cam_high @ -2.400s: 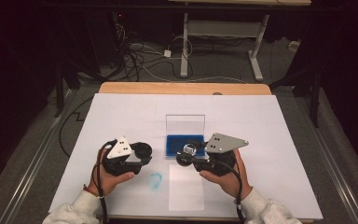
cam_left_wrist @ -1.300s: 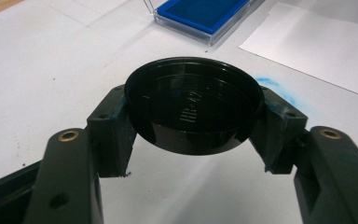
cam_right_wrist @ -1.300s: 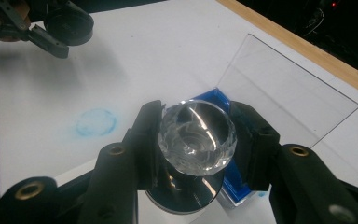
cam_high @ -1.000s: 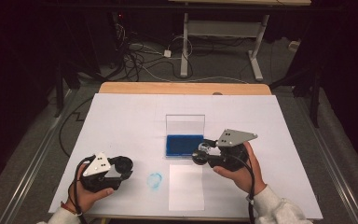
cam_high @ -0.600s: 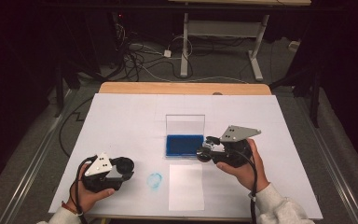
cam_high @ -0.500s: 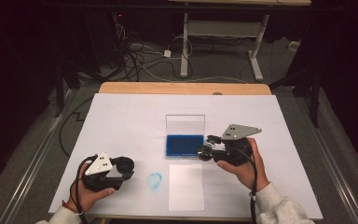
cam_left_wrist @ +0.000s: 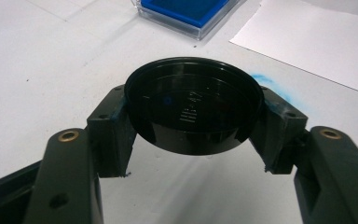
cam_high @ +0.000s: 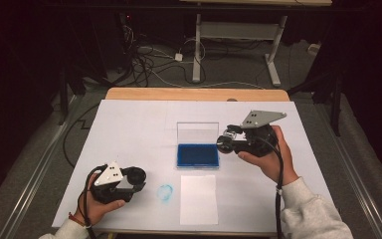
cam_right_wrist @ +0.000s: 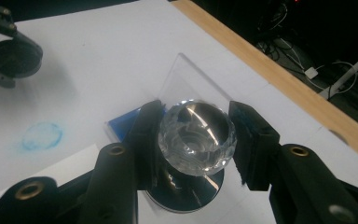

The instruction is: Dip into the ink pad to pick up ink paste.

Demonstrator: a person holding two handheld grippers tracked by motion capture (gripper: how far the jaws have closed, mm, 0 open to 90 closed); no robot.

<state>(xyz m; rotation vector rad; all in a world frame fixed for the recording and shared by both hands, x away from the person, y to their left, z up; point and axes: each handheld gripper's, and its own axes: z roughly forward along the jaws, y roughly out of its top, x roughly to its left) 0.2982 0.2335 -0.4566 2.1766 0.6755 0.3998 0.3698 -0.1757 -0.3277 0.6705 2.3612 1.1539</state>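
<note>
L. gripper (cam_left_wrist: 193, 140), near desk (cam_high: 129, 124) front-left: fingers clamped on black round cap (cam_left_wrist: 193, 105). R. gripper (cam_right_wrist: 196, 140), held above the open blue ink pad (cam_high: 197, 154): fingers clamped on clear-handled stamp (cam_right_wrist: 196, 137). Blue smudge (cam_high: 165, 193) beside white paper sheet (cam_high: 198, 199).

The room is dark around a white table (cam_high: 129, 124) with a wooden edge (cam_high: 194, 93). At 12 o'clock, cables (cam_high: 149, 64) lie on the grey floor (cam_high: 40, 149) beside a white desk frame (cam_high: 234, 35).
</note>
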